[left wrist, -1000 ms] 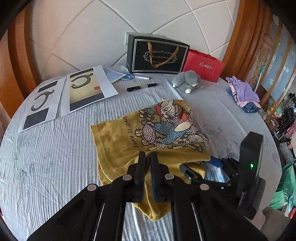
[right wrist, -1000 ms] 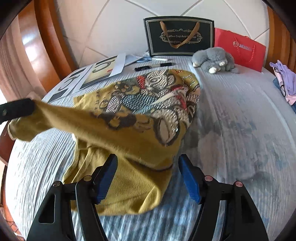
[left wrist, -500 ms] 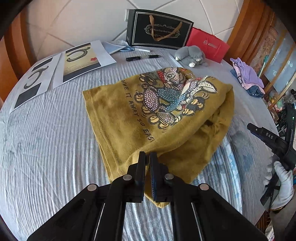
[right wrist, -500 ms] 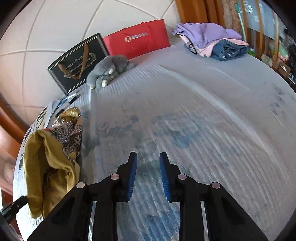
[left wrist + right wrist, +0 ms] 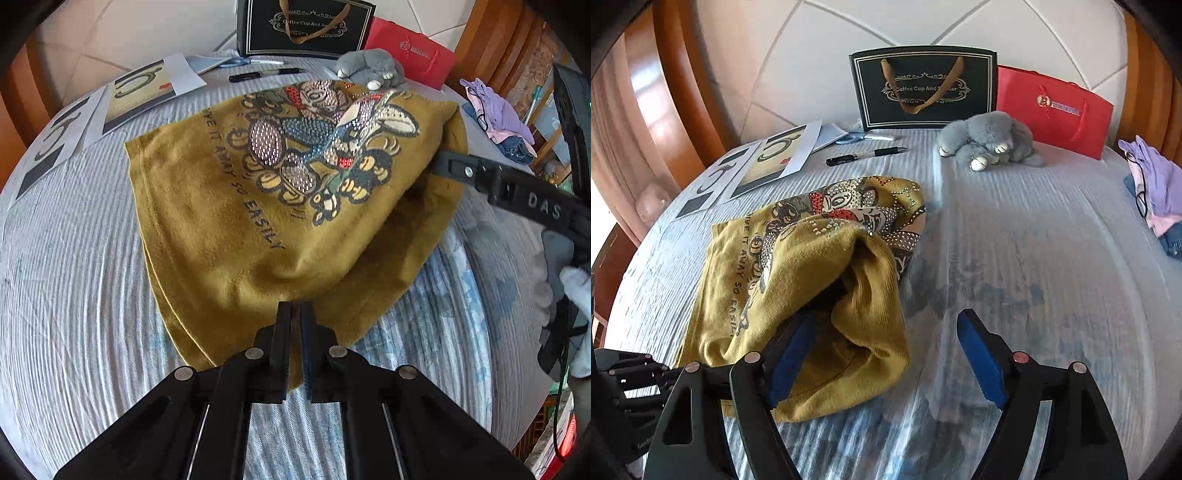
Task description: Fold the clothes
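A mustard-yellow shirt (image 5: 229, 206) with a rhinestone cartoon print lies partly folded on the pale striped bed cover (image 5: 66, 280). My left gripper (image 5: 295, 308) is shut on the shirt's near edge, and the cloth rises in a small peak at its tips. In the right wrist view the shirt (image 5: 820, 266) bunches in front of my right gripper (image 5: 886, 317). Its jaws are opening and stand wide, the left blue pad (image 5: 792, 354) tucked under a fold and the right pad (image 5: 979, 363) over bare cover. A white-gloved hand (image 5: 576, 291) holds that gripper.
A black gift bag (image 5: 923, 86) and a red bag (image 5: 1052, 107) lean on the headboard, with a grey plush toy (image 5: 990, 142) in front. A pen (image 5: 866, 155), scissors and printed sheets (image 5: 772, 158) lie at the back left. Piled clothes (image 5: 1156, 184) sit far right.
The left gripper came down toward the bed with the shirt's edge. The right gripper swung off to the right and narrowed, then came back to the shirt's right side with jaws wide.
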{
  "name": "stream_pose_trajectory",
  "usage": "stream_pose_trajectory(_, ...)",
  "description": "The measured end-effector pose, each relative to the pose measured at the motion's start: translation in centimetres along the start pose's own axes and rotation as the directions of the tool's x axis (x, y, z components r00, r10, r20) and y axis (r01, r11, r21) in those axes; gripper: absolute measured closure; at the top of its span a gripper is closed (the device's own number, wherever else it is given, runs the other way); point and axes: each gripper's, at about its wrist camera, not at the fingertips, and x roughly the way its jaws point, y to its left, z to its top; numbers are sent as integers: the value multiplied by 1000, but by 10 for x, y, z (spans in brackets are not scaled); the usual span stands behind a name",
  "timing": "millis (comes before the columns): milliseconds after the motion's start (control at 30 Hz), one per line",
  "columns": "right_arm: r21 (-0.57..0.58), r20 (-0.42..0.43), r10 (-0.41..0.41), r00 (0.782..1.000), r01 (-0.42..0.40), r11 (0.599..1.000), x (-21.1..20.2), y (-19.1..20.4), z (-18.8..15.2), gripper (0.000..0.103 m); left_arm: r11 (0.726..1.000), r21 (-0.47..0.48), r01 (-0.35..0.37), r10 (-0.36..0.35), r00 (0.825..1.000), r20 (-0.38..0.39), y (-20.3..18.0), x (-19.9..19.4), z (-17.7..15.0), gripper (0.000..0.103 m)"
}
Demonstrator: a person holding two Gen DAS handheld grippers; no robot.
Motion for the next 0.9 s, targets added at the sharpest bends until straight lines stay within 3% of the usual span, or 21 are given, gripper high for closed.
stream_pose_trajectory(100, -48, -56, -19, 998, 16, 999, 24, 4, 11, 29, 1000, -29, -5, 5, 1000, -17, 2, 6, -6, 99)
stream_pose_trajectory(133, -57, -61, -24, 998, 21, 998, 29, 3, 14, 50, 999, -34, -7, 6, 1000, -16, 2, 6, -7, 99)
stream_pose_trajectory(167, -65, -65, -30, 997, 26, 998, 34, 2, 17, 89, 999, -34, -14, 14, 1000, -14, 0, 6, -8, 99)
stream_pose_trajectory(200, -53, -41, -51, 998, 49, 997, 34, -2, 20, 94, 999, -34, -21, 21, 1000, -13, -1, 7, -8, 99)
stream_pose_trajectory(267, -8, 21, -87, 996, 87, 996, 25, -11, 23, 95, 999, -36, -33, 32, 999, -12, -4, 8, -9, 99)
stream_pose_trajectory(367, 140, 78, -117, 990, 105, 985, -4, -33, 1, 94, 998, -45, -40, 40, 999, -9, -7, 9, -10, 99)
stream_pose_trajectory(433, 213, 31, -142, 989, 133, 968, -6, -45, -28, 94, 998, -45, -46, 46, 999, -9, -8, 9, -11, 99)
stream_pose_trajectory(467, 257, -9, -140, 990, 138, 957, -2, -54, -45, 83, 998, -44, -48, 48, 999, -9, -9, 8, -11, 99)
stream_pose_trajectory(500, 300, -49, -135, 990, 144, 943, 3, -63, -61, 80, 998, -42, -50, 49, 999, -9, -9, 8, -12, 99)
stream_pose_trajectory(533, 315, -1, -150, 989, 143, 938, -3, -65, -67, 69, 998, -40, -52, 51, 999, -10, -10, 8, -13, 99)
stream_pose_trajectory(667, 260, -28, -99, 995, 103, 960, -24, -63, -68, 63, 1000, -30, -8, 7, 999, -38, -7, -10, -14, 99)
stream_pose_trajectory(767, 210, 26, -66, 997, 59, 976, -59, -64, -64, 46, 998, -40, 49, -49, 999, -6, -1, -40, -12, 96)
stream_pose_trajectory(900, 195, 89, -2, 996, -15, 981, -88, -71, -41, 51, 997, -63, 38, -34, 997, 65, 7, -58, 11, 79)
